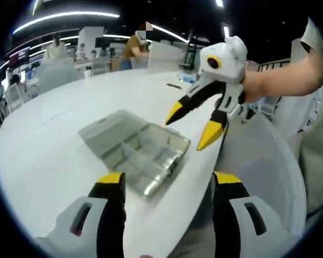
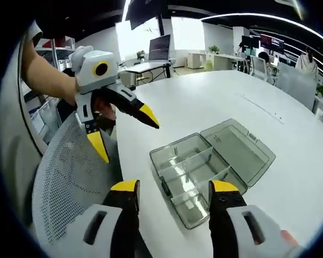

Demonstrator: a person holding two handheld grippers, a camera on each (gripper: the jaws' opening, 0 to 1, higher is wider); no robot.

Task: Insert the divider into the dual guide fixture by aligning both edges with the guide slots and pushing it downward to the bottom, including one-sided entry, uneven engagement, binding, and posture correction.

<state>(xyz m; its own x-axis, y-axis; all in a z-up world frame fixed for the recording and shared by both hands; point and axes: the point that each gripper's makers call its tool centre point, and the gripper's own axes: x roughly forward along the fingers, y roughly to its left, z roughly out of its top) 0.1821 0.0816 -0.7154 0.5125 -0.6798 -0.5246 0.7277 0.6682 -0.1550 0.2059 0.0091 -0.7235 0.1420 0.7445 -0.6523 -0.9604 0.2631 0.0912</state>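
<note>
Both claws stand wide apart and hold nothing. Left gripper (image 1: 168, 183) shows its black jaws with yellow tips rising at the bottom of the left gripper view, hanging over the near edge of the table (image 1: 54, 145); in the right gripper view the same tool (image 2: 126, 131) comes in from the left, white-bodied, held by a bare forearm. Right gripper (image 2: 175, 187) frames the clear box from below in its own view, and it enters the left gripper view from the right (image 1: 192, 124), jaws spread above the table edge.

Between them lies the compartment box (image 2: 204, 169), clear grey-tinted plastic, its hinged lid (image 2: 242, 148) laid flat open beside the tray. Thin see-through dividers (image 2: 185, 166) split the tray into several cells; which of them is loose I cannot tell.

Under it spreads a large, smooth, white, rounded table. A white mesh-backed chair (image 2: 70, 177) stands at the edge. Beyond are office desks, monitors (image 2: 159, 47), ceiling light strips and seated people.
</note>
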